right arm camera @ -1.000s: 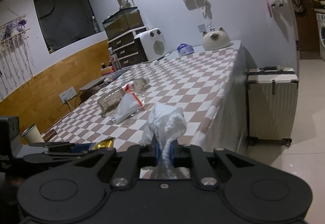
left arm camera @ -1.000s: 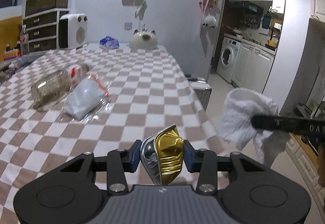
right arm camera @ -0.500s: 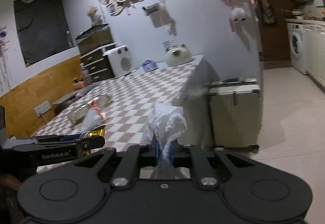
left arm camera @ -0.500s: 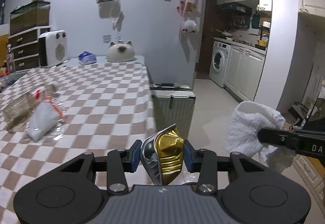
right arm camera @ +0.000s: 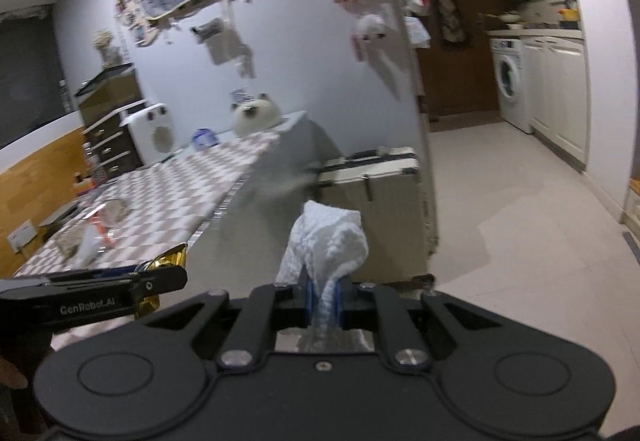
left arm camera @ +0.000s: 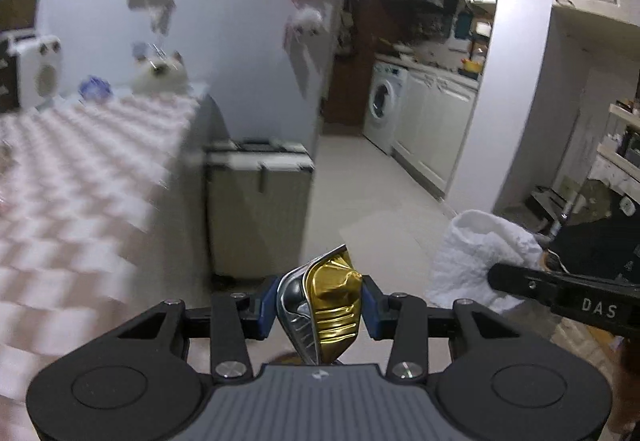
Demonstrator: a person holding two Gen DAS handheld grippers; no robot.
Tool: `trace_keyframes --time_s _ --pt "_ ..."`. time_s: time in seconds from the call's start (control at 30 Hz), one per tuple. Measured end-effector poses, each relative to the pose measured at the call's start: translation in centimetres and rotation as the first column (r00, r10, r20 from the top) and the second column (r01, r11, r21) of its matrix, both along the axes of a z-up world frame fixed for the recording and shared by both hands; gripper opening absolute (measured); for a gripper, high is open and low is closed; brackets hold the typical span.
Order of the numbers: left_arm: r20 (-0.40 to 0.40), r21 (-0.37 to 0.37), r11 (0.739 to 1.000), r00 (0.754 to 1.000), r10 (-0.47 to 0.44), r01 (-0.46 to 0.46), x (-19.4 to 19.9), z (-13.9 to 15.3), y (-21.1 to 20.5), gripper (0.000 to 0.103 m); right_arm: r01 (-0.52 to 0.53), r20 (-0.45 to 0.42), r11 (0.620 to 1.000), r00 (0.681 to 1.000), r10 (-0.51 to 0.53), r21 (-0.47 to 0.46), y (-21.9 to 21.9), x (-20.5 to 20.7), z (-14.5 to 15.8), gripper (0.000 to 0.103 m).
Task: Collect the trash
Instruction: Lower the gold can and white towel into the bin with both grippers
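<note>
My left gripper (left arm camera: 320, 309) is shut on a crumpled gold and silver foil wrapper (left arm camera: 330, 305), held in the air off the table's right edge. My right gripper (right arm camera: 323, 299) is shut on a wad of white paper towel (right arm camera: 328, 241). The towel also shows in the left wrist view (left arm camera: 476, 261) at the lower right, and the wrapper shows in the right wrist view (right arm camera: 168, 261) at the lower left. A clear plastic bag and a bottle (right arm camera: 96, 229) lie on the checked table (right arm camera: 192, 193) to the left.
A pale suitcase (left arm camera: 260, 209) stands on the floor against the table's end. A tiled floor (right arm camera: 520, 241) runs right toward a washing machine (left arm camera: 384, 109) and white cabinets. A cat-shaped ornament (right arm camera: 254, 115) and a white heater (right arm camera: 154, 133) sit at the table's far end.
Both grippers have swung right, away from the table and toward the floor and kitchen. The table has slid to the left of both views. Both keep their hold.
</note>
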State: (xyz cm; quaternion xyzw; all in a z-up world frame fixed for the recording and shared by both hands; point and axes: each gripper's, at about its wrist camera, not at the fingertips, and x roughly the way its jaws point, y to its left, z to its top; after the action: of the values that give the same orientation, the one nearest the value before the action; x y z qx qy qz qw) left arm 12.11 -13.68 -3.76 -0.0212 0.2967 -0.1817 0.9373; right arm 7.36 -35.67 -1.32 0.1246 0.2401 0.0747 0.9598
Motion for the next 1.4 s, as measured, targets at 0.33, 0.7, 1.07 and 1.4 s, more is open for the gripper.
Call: trace_keyframes --time_s 0.33,0.7,1.07,1.4 --pt "-0.195 -0.003 1.0 0.98 -0.027 0.027 6.1 -9.2 -6.3 0.043 0.122 -0.144 0.992 0.982 -0.119 0.012 -5.6 2.7 -7.1 0.011" --pt "-0.382 0.037 0.999 0.924 -0.005 0.021 14.0 -21.2 -8.6 0.043 0.224 -0.333 0.974 0.921 -0.204 0.021 -8.9 8.0 -17.3 0.011" --pt "-0.524 0.094 0.995 0.851 0.035 0.017 19.3 -31.2 -8.6 0.043 0.276 -0.495 0.959 0.843 -0.21 0.063 -8.5 14.4 -27.4 0.011" --pt "-0.574 0.105 0.994 0.814 0.089 -0.034 23.7 -35.8 -6.5 0.043 0.298 -0.565 0.949 0.803 -0.191 0.103 -5.2 20.5 -32.3 0.011"
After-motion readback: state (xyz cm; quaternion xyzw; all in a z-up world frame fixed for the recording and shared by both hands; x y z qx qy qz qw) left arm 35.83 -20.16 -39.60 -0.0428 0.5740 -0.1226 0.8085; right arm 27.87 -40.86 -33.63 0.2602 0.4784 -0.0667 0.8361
